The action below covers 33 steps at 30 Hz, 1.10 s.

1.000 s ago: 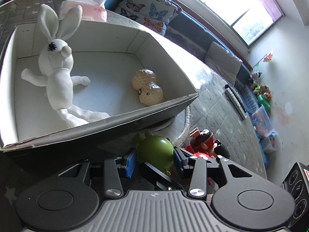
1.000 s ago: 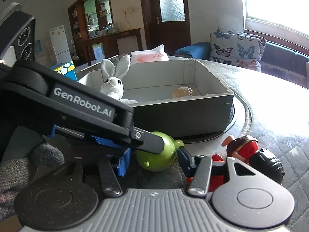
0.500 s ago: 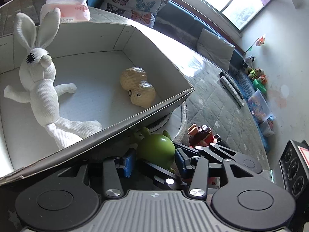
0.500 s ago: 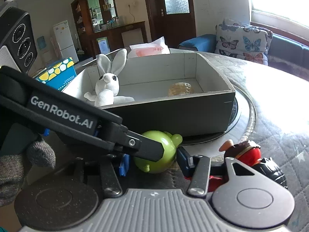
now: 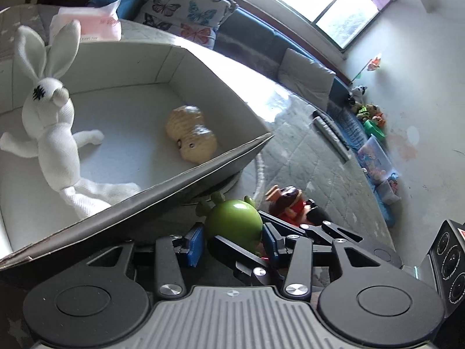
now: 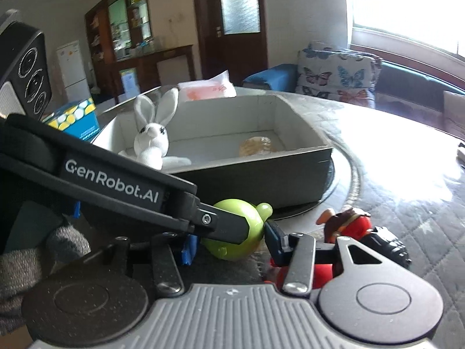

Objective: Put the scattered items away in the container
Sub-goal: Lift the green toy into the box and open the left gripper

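Note:
A green round toy (image 5: 234, 222) (image 6: 237, 234) sits between the blue pads of my left gripper (image 5: 232, 238), which is shut on it and holds it just in front of the near wall of the grey cardboard box (image 5: 162, 195) (image 6: 261, 174). My right gripper (image 6: 229, 245) is open around the same toy from the other side, apart from it. Inside the box lie a white rabbit doll (image 5: 49, 122) (image 6: 152, 142) and a tan peanut toy (image 5: 191, 133) (image 6: 255, 147). A red and brown figure toy (image 5: 290, 203) (image 6: 353, 226) lies on the table to the right.
The box stands on a round turntable (image 6: 343, 180) on a grey quilted table (image 5: 305, 160). A pink tissue pack (image 5: 93, 27) (image 6: 207, 90) lies behind the box. A blue and yellow carton (image 6: 74, 119) stands at the left. A remote (image 5: 330, 136) lies far right.
The left gripper has risen with the green toy, so more of the box floor shows. The right gripper has stayed around the toy and lifted a little.

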Each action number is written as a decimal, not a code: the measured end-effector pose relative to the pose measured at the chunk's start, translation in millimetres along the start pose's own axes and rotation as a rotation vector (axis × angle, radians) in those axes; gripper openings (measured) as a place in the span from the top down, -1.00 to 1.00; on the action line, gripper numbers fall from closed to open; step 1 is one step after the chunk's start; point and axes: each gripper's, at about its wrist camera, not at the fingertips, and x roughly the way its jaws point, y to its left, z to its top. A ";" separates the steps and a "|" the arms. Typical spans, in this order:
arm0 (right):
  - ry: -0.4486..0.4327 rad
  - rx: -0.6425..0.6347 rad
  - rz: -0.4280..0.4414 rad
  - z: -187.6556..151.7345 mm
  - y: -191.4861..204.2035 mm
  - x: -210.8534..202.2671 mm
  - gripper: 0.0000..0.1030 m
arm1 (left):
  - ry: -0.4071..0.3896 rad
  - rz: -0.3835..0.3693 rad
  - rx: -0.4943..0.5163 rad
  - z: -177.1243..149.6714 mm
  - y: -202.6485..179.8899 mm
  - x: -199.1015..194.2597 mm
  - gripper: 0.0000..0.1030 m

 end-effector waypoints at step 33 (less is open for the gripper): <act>0.078 -0.189 0.117 95.7 18.2 105.9 0.03 | -0.055 0.109 -0.219 86.8 78.7 17.2 0.12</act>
